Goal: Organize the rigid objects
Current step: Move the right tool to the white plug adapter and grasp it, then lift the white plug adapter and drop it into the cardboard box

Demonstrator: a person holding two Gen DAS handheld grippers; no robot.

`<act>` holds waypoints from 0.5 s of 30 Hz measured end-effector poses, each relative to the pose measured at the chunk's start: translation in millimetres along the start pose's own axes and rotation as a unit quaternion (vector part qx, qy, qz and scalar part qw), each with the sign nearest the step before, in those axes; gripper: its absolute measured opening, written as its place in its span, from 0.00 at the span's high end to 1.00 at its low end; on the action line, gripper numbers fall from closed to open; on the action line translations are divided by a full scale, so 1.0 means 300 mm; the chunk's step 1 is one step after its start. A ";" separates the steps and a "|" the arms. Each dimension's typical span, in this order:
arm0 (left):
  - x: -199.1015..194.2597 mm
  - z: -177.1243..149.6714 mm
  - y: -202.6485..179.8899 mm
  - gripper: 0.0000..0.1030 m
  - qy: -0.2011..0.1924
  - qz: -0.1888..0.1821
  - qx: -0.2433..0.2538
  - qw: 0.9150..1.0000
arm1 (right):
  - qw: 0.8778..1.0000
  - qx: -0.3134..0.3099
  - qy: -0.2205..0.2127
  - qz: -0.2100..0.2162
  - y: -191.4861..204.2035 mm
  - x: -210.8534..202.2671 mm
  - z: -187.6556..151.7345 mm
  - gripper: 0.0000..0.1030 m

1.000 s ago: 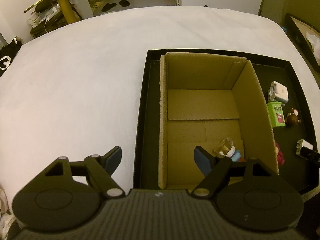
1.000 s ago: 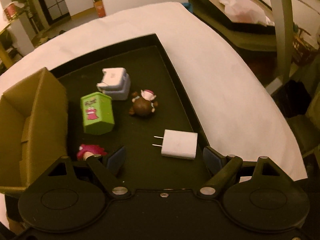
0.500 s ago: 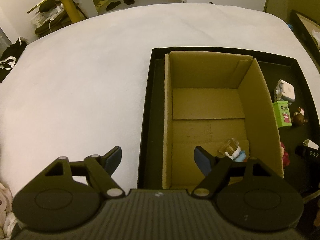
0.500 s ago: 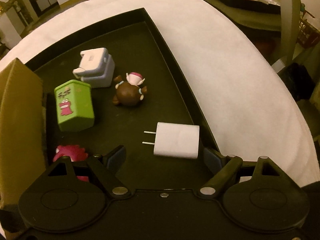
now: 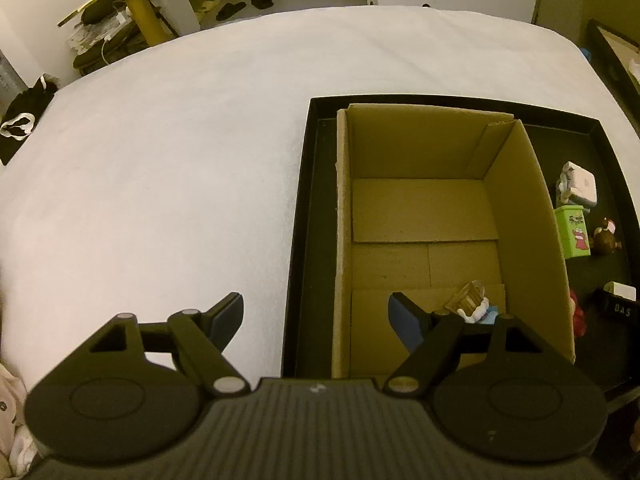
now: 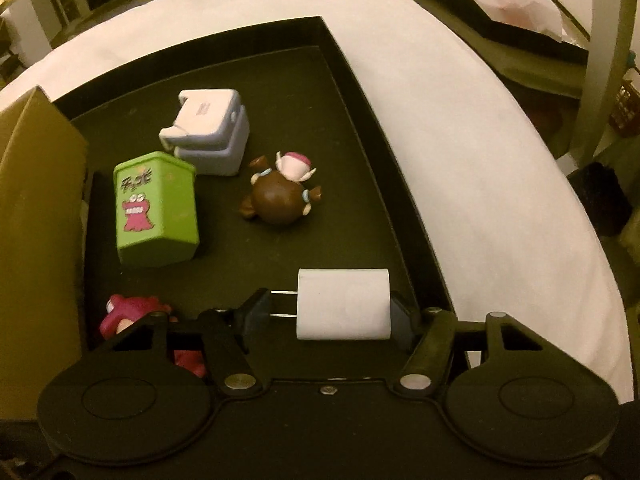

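- Under both of our grippers spreads the white table (image 5: 160, 160), the biggest thing in view, running out ahead and to either side of the fingers.
- Ahead of our left gripper (image 5: 316, 312), and to its right, sits the black tray (image 5: 302, 200) on that table; our left fingers stand wide apart and hold nothing, one over the white surface and one over the box.
- Inside the tray, in front of our left gripper's right finger, stands the open cardboard box (image 5: 420, 208); a clear item with a small blue and white figure (image 5: 474, 304) lies on its floor just past that fingertip.
- Ahead and to the left of our right gripper (image 6: 324, 312) lies the green box (image 6: 156, 208) with its pink monster print, close by the cardboard wall.
- Further ahead, beyond the green box, is the white and lilac block (image 6: 208, 132).
- Straight ahead lies the brown figurine (image 6: 280, 196), on its side.
- Just left of our right gripper's left finger, partly hidden by it, is the pink toy (image 6: 128, 312).
- Between our right fingers lies the white plug adapter (image 6: 344, 304), prongs pointing at the left finger; the fingers have narrowed around it, and we cannot tell whether they press it yet.
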State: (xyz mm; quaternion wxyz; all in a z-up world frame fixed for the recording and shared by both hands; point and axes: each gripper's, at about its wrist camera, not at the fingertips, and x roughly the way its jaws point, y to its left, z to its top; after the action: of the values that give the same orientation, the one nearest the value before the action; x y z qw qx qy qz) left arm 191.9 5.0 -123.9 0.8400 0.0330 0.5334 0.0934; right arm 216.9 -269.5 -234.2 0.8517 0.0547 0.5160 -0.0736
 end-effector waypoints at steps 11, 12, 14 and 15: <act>-0.006 -0.010 0.019 0.24 -0.005 -0.008 -0.004 1.000 | 0.999 0.000 -0.031 0.013 0.001 -0.107 0.015 0.41; -0.007 -0.012 0.022 0.24 -0.006 -0.010 -0.006 1.000 | 0.999 -0.002 -0.035 0.015 0.006 -0.122 0.017 0.41; -0.009 -0.014 0.027 0.24 -0.008 -0.014 -0.008 1.000 | 0.999 -0.006 -0.043 0.016 0.013 -0.145 0.021 0.41; -0.012 -0.015 0.029 0.24 -0.010 -0.015 -0.008 1.000 | 0.999 -0.008 -0.045 0.017 0.019 -0.155 0.028 0.41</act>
State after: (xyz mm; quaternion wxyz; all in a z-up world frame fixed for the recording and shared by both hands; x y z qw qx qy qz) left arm 185.3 12.7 -121.4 0.8468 0.0188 0.5248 0.0845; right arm 204.1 -262.3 -189.0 0.8755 0.0536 0.4769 -0.0573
